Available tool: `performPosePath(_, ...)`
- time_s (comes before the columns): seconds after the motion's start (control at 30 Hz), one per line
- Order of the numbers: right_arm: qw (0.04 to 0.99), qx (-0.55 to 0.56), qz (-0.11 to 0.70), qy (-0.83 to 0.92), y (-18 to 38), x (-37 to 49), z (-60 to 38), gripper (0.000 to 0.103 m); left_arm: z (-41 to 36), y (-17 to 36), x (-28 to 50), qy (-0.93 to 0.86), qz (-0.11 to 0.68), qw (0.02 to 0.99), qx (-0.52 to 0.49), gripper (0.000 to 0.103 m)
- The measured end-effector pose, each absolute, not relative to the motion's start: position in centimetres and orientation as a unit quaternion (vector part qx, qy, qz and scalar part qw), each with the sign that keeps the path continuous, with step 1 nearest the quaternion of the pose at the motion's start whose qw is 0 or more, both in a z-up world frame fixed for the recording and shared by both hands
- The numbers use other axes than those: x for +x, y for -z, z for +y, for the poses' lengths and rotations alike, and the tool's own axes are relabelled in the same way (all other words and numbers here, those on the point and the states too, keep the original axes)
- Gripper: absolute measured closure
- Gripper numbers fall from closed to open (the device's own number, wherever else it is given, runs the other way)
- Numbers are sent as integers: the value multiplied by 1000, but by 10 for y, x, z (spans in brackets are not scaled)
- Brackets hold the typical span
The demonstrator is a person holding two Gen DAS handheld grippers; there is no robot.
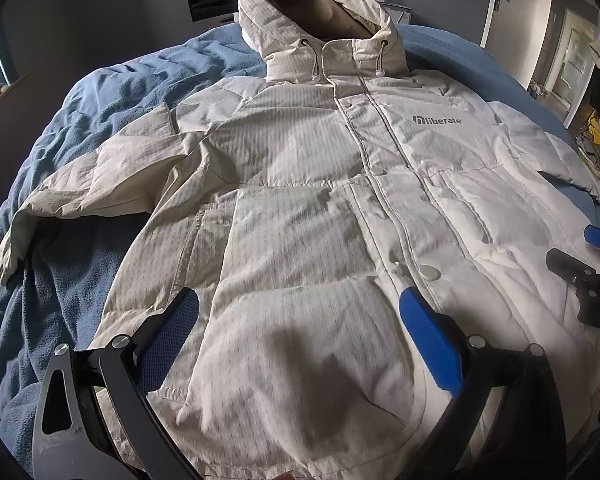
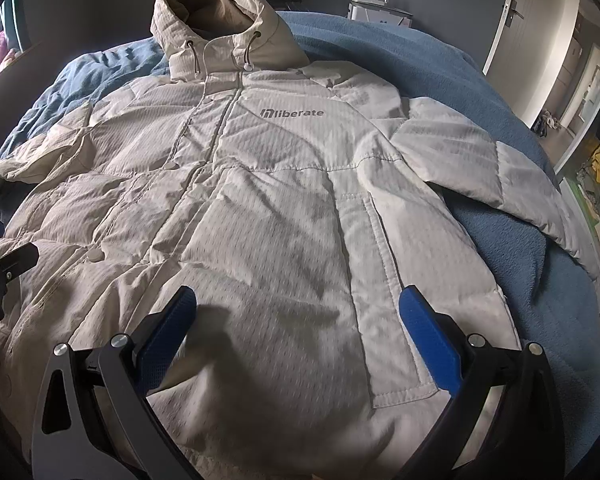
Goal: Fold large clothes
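A blue blanket covers the bed in a grey-walled room. Ahead of both grippers lies a cream jacket. The left gripper and right gripper are spread wide, holding nothing.

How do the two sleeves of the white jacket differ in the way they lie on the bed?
The sleeve seen in the left wrist view bends at the elbow, its cuff turned down toward the hem. The sleeve seen in the right wrist view runs out nearly straight, away from the jacket body. The first looks more creased and shaded, the second smoother and brighter. Both lie flat on the blue blanket.

Jacket flat on blanket
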State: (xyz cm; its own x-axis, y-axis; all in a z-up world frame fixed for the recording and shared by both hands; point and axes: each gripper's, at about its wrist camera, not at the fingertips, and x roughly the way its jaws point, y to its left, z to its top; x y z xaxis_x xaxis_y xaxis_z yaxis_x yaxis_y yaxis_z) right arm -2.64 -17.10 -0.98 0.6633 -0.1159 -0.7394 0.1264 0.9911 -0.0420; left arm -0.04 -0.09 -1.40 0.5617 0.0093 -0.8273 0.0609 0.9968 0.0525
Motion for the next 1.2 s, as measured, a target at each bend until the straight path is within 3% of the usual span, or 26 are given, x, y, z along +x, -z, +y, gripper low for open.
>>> performPosePath(1.2,911,8,408,66,11,-26,-171,6,0,17,0,15,471,881,36,6)
